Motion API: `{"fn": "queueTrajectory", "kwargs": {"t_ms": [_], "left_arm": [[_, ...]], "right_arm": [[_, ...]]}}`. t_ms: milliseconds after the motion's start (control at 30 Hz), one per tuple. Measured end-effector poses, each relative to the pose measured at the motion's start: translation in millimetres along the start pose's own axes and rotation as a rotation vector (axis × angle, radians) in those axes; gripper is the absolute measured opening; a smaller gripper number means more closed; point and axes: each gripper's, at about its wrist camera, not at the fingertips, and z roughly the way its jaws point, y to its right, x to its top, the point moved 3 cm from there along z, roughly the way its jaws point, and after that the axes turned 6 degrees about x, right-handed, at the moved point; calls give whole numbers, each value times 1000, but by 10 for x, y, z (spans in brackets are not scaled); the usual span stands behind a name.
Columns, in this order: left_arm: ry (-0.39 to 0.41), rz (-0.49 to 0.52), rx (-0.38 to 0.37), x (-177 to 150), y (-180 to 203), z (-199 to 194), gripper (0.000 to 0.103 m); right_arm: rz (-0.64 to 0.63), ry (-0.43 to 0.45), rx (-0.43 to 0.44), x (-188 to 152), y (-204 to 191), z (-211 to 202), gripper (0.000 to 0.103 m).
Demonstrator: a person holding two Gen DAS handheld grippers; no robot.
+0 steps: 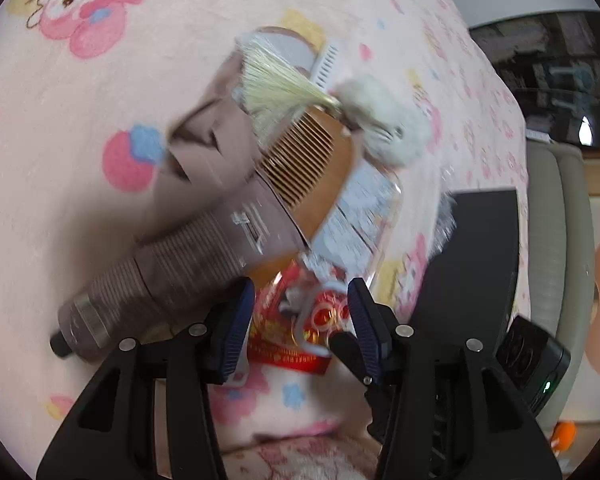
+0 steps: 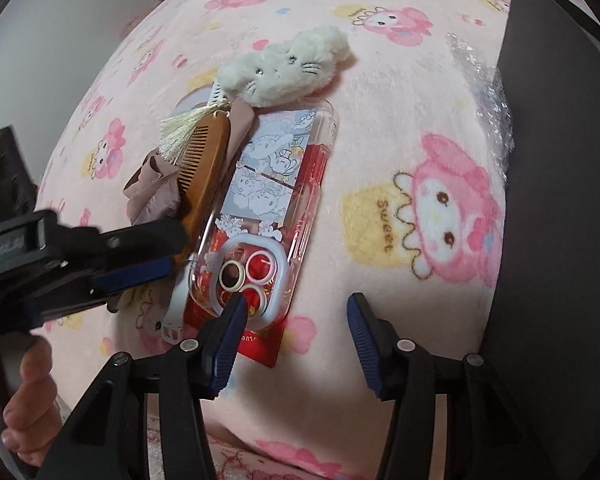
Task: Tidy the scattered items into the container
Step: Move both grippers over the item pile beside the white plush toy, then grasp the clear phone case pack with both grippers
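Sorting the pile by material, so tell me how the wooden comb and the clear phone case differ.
The wooden comb is opaque brown with fine teeth and a cream tassel; the clear phone case is see-through, printed with cartoon figures and coloured rings round its camera holes. The comb is narrow and propped on the pile's brown cloth; the case is broader and lies flat over a red packet. Both lie lengthwise, side by side, on the pink blanket.

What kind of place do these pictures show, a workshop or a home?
Probably a home, perhaps a bedroom: the things lie on a soft pink cartoon-print blanket, like bedding. The items are personal ones: a wooden comb, a plush cat and a clear phone case.
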Motion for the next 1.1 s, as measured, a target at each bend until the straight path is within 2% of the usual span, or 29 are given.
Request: {"fn": "queueTrajectory", "kwargs": {"t_ms": [167,233,300,367,433,500,567,633,733,800,867,967,1000,1033,1067,1100], "left_arm": [[6,0,9,-7,-4,-10,50],[3,21,39,-13,37,4,50],[8,44,63,-27,80,-1,50],[1,64,72,-45,107,-4,48],[-29,92,42,-73,155,20,44],[-30,98,43,-92,165,13,40],[-4,55,60,-77,78,-35,30],[-2,25,67,-59,13,-34,26],[-9,51,123,-63,51,2,26],[-10,97,179,-74,148,34,27],[-25,134,203,-87,197,66,34],[-40,156,209,-89,219,100,37],[-42,163,200,-102,227,90,37],[-53,175,189,-126,241,81,38],[-55,188,201,-152,261,66,37],[-53,202,209,-185,283,32,36]], "right_arm": [[5,-7,13,18,26,31,47],[-11,-8,33,0,-10,10,37],[-28,-7,51,-19,-57,-22,23],[-49,1,75,-50,-123,-79,19],[-50,24,94,-85,-166,-163,18],[-33,49,85,-98,-149,-231,18],[-12,81,40,-102,-83,-306,18],[3,86,20,-78,-28,-326,18],[3,44,42,-42,-46,-246,22],[10,36,3,-6,-35,-165,35],[20,20,-4,-14,-2,-78,44],[46,-1,43,-25,50,11,46],[44,-2,61,-28,45,2,43],[38,-2,98,-40,28,-35,35],[33,-11,133,-58,-1,-74,22],[18,-12,130,-101,-28,-133,22]]}}
